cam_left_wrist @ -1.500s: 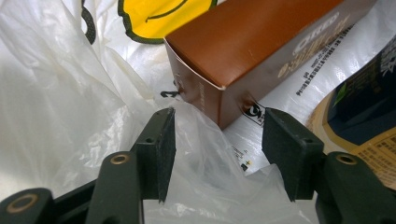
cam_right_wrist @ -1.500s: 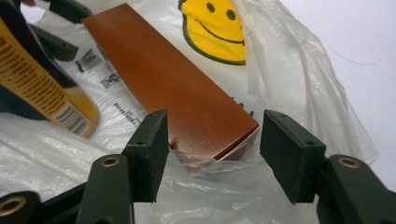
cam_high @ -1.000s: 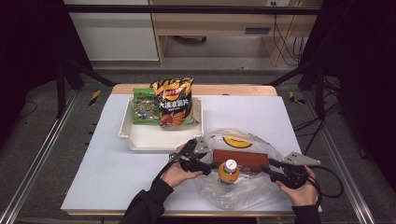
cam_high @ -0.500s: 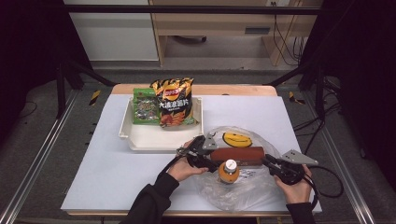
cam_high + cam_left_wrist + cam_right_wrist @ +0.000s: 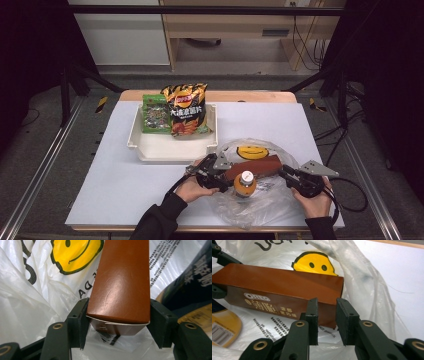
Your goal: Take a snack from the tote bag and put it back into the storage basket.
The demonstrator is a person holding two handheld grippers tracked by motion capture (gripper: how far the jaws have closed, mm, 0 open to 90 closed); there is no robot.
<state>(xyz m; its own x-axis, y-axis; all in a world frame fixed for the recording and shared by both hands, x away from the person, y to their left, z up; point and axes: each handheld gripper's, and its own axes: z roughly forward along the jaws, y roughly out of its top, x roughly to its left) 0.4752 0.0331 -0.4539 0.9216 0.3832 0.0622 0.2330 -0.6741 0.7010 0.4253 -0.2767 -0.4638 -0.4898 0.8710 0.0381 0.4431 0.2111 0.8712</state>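
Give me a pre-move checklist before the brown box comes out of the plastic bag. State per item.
1. Left gripper on the brown box: jaws have just been closing, one at each side of the box end. Ok.
2. Firm pad contact on both sides: cannot tell.
3. Right gripper on the plastic bag: jaws apart, with no film seen pinched between them. Not ok.
4. Bottle lies against the box in the bag and may drag along. Not ok.
5. White tray has bare floor in front of the two snack bags. Ok.
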